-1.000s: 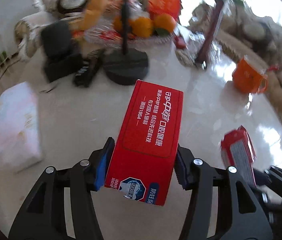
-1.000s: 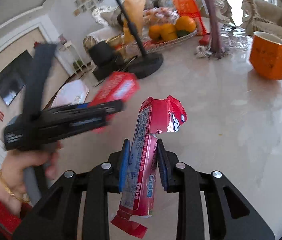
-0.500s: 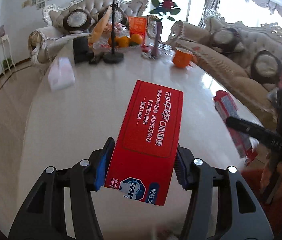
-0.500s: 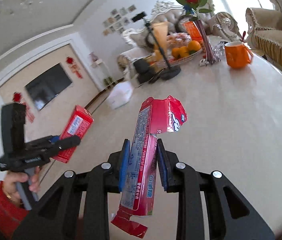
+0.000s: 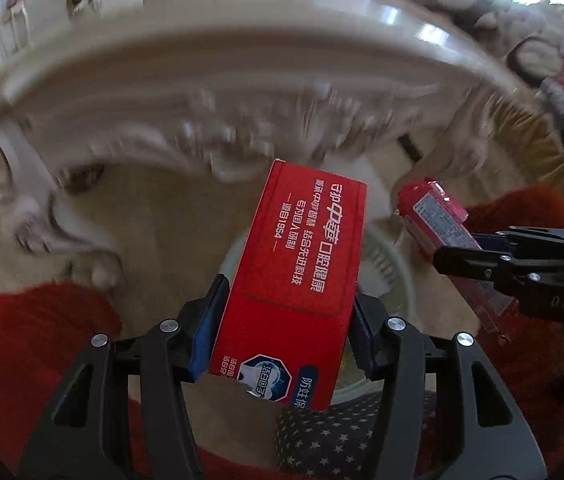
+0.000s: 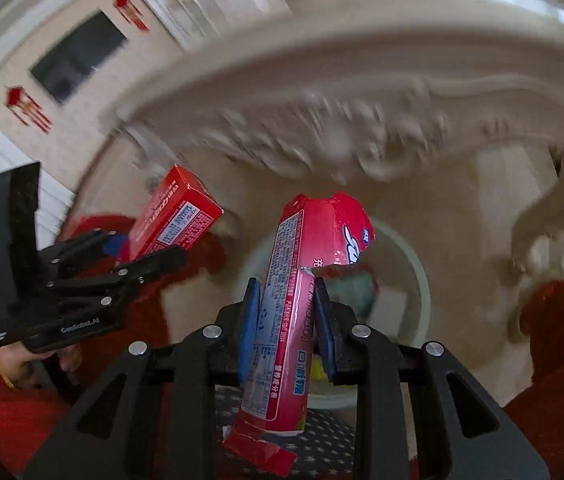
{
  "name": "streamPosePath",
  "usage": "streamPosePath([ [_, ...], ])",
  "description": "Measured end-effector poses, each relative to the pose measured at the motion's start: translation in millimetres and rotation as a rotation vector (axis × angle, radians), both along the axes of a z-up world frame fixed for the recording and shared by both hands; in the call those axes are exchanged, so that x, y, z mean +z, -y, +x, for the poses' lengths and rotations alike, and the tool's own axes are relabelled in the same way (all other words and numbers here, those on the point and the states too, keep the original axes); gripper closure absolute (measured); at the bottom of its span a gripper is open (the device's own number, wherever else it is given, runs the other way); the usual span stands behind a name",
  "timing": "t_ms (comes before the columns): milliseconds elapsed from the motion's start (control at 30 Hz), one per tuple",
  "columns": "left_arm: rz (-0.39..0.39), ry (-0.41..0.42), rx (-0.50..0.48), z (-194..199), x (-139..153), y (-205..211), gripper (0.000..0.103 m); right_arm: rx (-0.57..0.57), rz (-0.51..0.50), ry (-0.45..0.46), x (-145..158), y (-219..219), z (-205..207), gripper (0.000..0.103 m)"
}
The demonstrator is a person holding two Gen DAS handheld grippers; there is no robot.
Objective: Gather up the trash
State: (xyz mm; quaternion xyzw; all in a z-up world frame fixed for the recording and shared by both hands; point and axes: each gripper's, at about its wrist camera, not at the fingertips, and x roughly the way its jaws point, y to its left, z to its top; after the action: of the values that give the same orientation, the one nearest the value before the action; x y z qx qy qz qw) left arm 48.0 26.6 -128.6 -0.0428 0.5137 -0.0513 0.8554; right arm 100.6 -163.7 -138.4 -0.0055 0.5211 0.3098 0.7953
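**Carrying both pieces of trash down to the bin**

Swinging off the tabletop, I now have both hands low beside the carved white table, whose edge fills the top of each view where a moment ago I was looking across its surface at the fruit and the orange mug. That shift matters: the pick-up part looks finished for these two items, and what remains is the drop.

My left gripper is clamped on the red toothpaste box, pads pressing its two long sides, box tilted up and away. My right gripper is closed on the crumpled pink wrapper, which stands up between the pads with its torn end hanging below.

Under both loads sits the pale round wastebasket on the floor (something teal and white already lies inside). From the left wrist view its rim shows just past the box, with the right gripper and wrapper to the side.

I judge both items are roughly above the opening; releasing should follow, the box first needing to clear the rim.
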Motion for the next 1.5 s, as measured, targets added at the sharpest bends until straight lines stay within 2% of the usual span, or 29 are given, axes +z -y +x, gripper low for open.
streamPosePath([
  [133, 0.036, -0.079, -0.036, 5.2, -41.2, 14.7, 0.048, -0.011, -0.049, -0.035, -31.9, -7.9, 5.4, 0.078],
  [300, 0.042, -0.135, -0.026, 12.8, -61.2, 19.2, 0.045, -0.012, -0.088, -0.045, -54.7, -14.7, 4.9, 0.077],
  [400, 0.082, -0.156, 0.02, 12.8, -66.7, 14.2, 0.012, -0.041, -0.113, -0.031, -58.0, -20.0, 9.8, 0.071],
  [433, 0.084, -0.161, 0.027, 12.3, -68.3, 12.5, 0.012, -0.057, -0.122, -0.036, -62.5, -18.5, 10.2, 0.05],
  [467, 0.08, -0.163, 0.033, 11.2, -68.5, 10.8, 0.012, -0.065, -0.127, -0.04, -64.0, -17.8, 10.7, 0.012],
  [500, 0.078, -0.162, 0.039, 11.2, -67.8, 9.5, 0.012, -0.067, -0.133, -0.045, -65.5, -17.2, 8.5, 0.007],
  [600, 0.07, -0.154, 0.053, 11.2, -66.3, 5.0, 0.012, -0.081, -0.134, -0.049, -68.8, -14.3, 9.8, 0.007],
  [867, 0.051, -0.115, 0.09, 9.9, -52.4, -0.1, 0.012, -0.124, -0.115, -0.022, -46.0, 10.5, 2.5, 0.007],
  [1067, 0.016, -0.014, 0.124, 11.8, -3.1, 0.4, 0.012, -0.197, -0.078, 0.005, -6.9, 23.8, -8.2, 0.007],
  [1200, 0.094, 0.093, 0.112, 6.6, 34.1, 13.4, 0.012, -0.24, -0.096, 0.063, 22.2, 31.7, -17.0, 0.007],
  [1267, 0.106, 0.136, 0.095, 1.7, 49.9, 20.2, 0.012, -0.253, -0.103, 0.078, 31.5, 33.6, -20.9, 0.007],
  [1367, 0.096, 0.144, 0.086, -1.9, 63.1, 26.7, 0.012, -0.268, -0.105, 0.111, 44.0, 37.0, -29.0, 0.007],
  [1500, 0.129, 0.187, 0.088, -13.4, 76.5, 35.2, 0.012, -0.27, -0.116, 0.147, 50.6, 38.1, -38.8, 0.007],
])
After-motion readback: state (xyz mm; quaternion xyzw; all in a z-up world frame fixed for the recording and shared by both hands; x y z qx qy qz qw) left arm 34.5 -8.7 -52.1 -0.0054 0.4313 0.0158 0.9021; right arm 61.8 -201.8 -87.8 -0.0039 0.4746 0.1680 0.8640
